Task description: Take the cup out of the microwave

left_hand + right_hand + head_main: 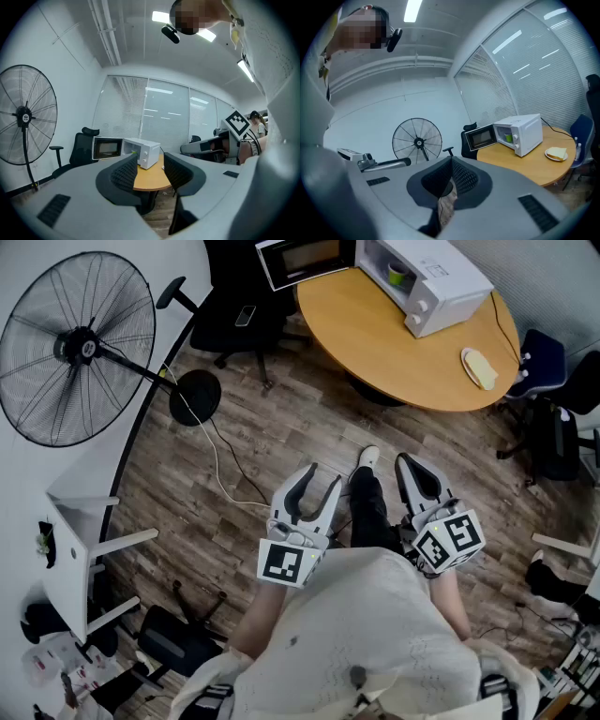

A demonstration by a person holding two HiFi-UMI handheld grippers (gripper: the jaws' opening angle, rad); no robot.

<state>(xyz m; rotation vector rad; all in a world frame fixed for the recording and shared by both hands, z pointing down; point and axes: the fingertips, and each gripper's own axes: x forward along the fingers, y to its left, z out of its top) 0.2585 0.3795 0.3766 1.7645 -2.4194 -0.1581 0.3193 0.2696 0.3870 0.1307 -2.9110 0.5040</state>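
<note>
A white microwave (441, 277) stands on the round wooden table (375, 343) at the top of the head view, its door (305, 259) swung open to the left. A green cup (398, 275) sits inside the cavity. The cup (508, 138) and the microwave (527, 133) also show in the right gripper view, and the microwave (147, 152) in the left gripper view. Both grippers are held close to the person's body, far from the table. My left gripper (322, 476) is open with nothing between its fingers. My right gripper (408, 463) is shut and empty.
A large standing fan (80, 348) is at the left, its cable trailing over the wooden floor. A black office chair (239, 315) stands by the microwave door. A plate with bread (479, 367) lies on the table's right edge, next to a blue chair (539, 357).
</note>
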